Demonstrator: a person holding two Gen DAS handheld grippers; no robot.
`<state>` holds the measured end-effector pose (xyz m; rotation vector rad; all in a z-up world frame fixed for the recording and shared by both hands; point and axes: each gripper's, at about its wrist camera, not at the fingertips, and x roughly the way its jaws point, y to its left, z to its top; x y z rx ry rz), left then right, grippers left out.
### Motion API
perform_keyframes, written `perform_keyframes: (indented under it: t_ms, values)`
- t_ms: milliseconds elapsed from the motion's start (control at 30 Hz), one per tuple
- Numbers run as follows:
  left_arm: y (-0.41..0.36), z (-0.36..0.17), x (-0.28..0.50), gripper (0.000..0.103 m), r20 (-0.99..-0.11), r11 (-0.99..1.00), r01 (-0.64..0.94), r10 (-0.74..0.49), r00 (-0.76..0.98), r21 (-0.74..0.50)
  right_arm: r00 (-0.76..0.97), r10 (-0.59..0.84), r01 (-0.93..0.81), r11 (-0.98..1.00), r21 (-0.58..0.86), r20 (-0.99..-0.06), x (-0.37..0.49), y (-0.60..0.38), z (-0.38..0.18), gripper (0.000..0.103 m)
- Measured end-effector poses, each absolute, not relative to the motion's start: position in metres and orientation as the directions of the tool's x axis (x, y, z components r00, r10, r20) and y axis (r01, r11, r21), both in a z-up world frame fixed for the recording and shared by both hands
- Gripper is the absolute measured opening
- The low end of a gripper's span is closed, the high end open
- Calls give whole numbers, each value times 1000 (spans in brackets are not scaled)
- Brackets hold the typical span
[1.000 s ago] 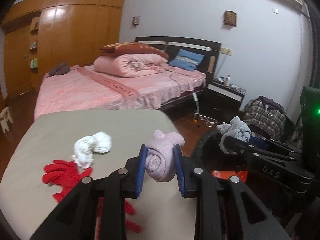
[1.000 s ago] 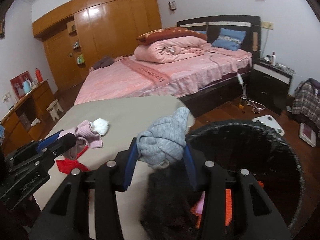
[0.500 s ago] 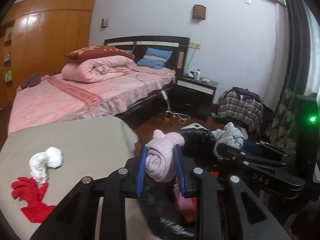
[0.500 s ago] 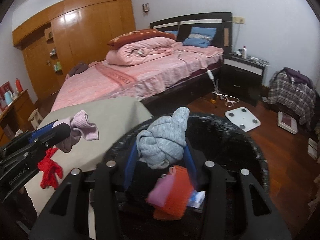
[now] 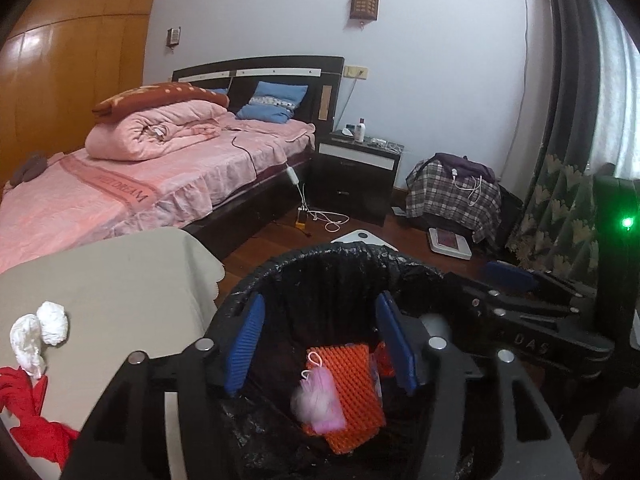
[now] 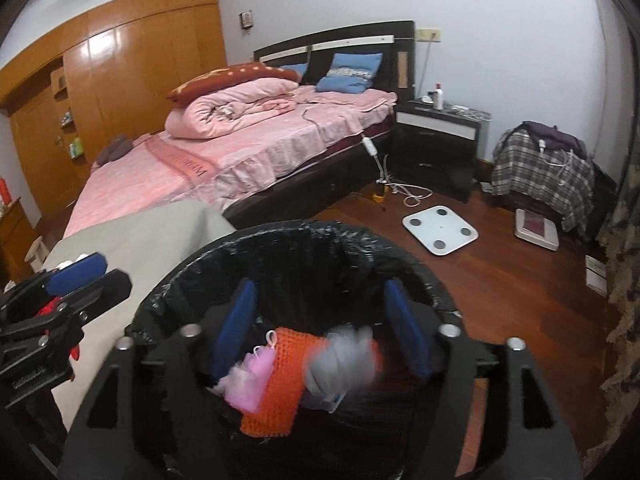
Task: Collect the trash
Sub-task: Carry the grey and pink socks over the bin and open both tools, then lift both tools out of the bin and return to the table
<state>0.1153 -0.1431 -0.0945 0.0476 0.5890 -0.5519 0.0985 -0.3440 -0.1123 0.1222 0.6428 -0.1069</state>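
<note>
Two hand-held grippers poised side by side over a black-lined trash bin (image 5: 340, 264), beside a beige-covered table (image 5: 120, 272). Left gripper (image 5: 320, 340) spread wide, jaws just opened, nothing between the blue pads. Right gripper (image 6: 320, 328) likewise wide and just opened, nothing pinched. Below the left gripper, a pink rolled sock (image 5: 316, 396) lying loose in the bin on an orange mesh piece (image 5: 356, 384). Below the right gripper, a grey knit bundle (image 6: 344, 364), blurred, apparently mid-fall, apart from both pads and inside the bin's rim.

Likely risks: snagging the thin liner on a fingertip when pulling away, dragging it off the rim; grey bundle bouncing off the piled items and spilling over the edge; the two grippers, close together, knocking each other on the way out. Remaining on the table, well apart from both grippers: a crumpled white wad (image 5: 38, 332) and a red glove (image 5: 28, 412), not yet collected.
</note>
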Motion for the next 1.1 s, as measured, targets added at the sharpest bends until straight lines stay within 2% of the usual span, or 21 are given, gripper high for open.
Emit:
perform_keyframes:
  t_ms: [33,67,200,367,867,1100]
  values:
    - [-143,-95,115,63,-540,858,502,-474,695,-108,796,-69,145,986,79,-601,98,-345,-112,82]
    - [-139,-95,115,67,-541,865,490,-463,702,-106,798,-79,155,985,77,-597,98,-346,-112,93]
    - [-120,-95,114,84,-538,893,439,-420,731,-101,806,-78,155,984,82,-587,97,-345,-111,96]
    - [-84,-94,111,92,-543,931,357,-342,767,-83,810,-43,120,988,94,-585,100,-327,-109,96]
    - [52,-106,95,94,-576,996,62,-85,813,-59,791,145,-90,989,121,-594,126,-212,-106,97]
    - [91,-110,103,94,-576,998,-21,-14,818,-53,777,197,-151,980,126,-598,148,-169,-107,97]
